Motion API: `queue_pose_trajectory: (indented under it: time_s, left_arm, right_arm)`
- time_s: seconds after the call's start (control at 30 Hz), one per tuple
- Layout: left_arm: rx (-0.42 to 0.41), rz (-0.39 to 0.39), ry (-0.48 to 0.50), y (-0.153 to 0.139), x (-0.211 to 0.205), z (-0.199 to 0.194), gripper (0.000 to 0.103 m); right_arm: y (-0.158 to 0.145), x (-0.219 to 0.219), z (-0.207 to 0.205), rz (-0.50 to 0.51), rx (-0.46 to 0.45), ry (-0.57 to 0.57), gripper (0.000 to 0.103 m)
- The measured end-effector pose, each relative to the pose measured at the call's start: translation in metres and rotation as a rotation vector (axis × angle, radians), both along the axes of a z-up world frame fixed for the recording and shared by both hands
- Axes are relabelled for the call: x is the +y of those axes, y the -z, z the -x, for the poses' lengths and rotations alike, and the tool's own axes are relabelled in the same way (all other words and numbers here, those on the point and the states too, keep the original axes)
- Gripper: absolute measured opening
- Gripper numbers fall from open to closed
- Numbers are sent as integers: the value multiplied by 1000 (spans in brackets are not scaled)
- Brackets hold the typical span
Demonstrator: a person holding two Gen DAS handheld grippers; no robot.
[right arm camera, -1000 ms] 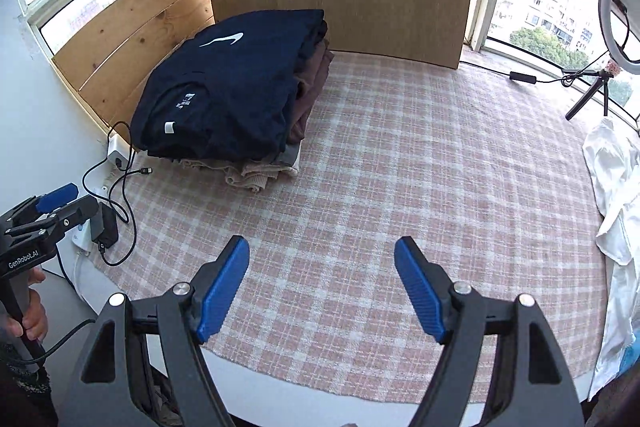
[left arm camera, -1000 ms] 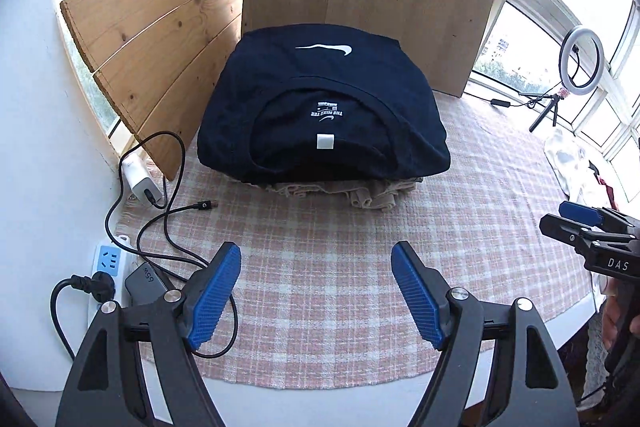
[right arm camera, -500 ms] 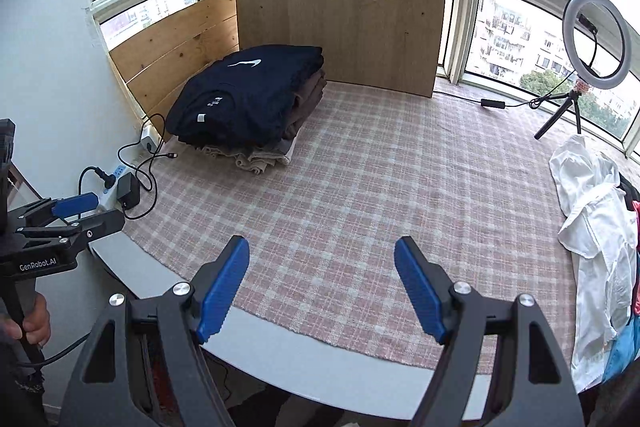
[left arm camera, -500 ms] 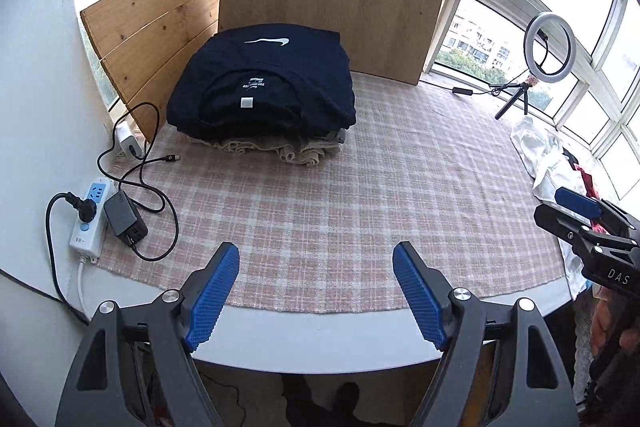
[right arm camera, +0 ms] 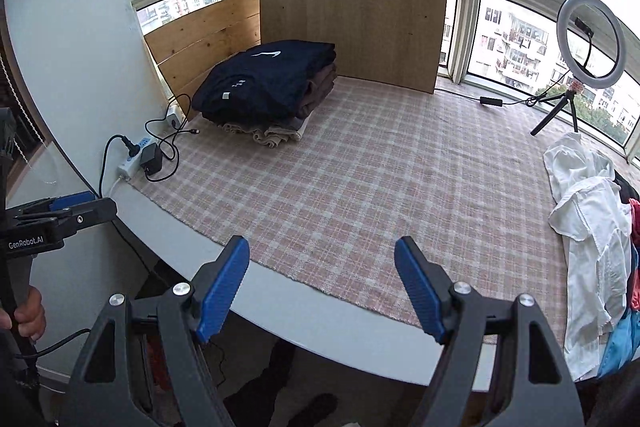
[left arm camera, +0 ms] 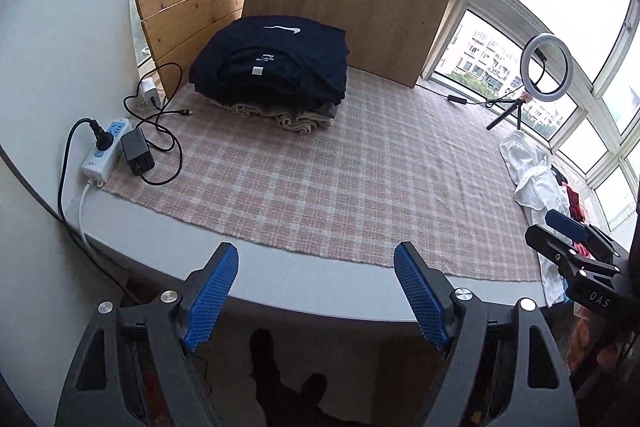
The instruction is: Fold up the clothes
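Left wrist: folded navy shirt [left arm camera: 276, 63] tops stack.

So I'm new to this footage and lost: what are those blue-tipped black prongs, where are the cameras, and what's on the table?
No robot here: a person holds a handheld tool in each hand, and each tool carries a wide-angle camera looking along its two blue-padded fingers. One picture comes from the left tool, the other from the right tool. Both stand open and hold nothing. On the checked cloth lies a stack of folded clothes, a dark shirt on top. A white shirt lies crumpled at the right edge, not yet folded. A power strip and a ring light stand at the sides.
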State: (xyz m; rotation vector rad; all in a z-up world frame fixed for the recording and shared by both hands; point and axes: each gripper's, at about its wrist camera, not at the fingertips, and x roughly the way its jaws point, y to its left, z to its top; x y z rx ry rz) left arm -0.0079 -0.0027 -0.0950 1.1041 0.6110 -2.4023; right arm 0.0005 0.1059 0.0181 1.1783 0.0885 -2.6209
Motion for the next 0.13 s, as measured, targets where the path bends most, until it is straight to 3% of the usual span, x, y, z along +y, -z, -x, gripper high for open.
queue_pose_trajectory:
  time_s: [0.13]
  left_arm:
    - [35, 65, 13, -12, 12, -7, 79]
  right_arm:
    - [-3, 2, -7, -6, 11, 0, 74]
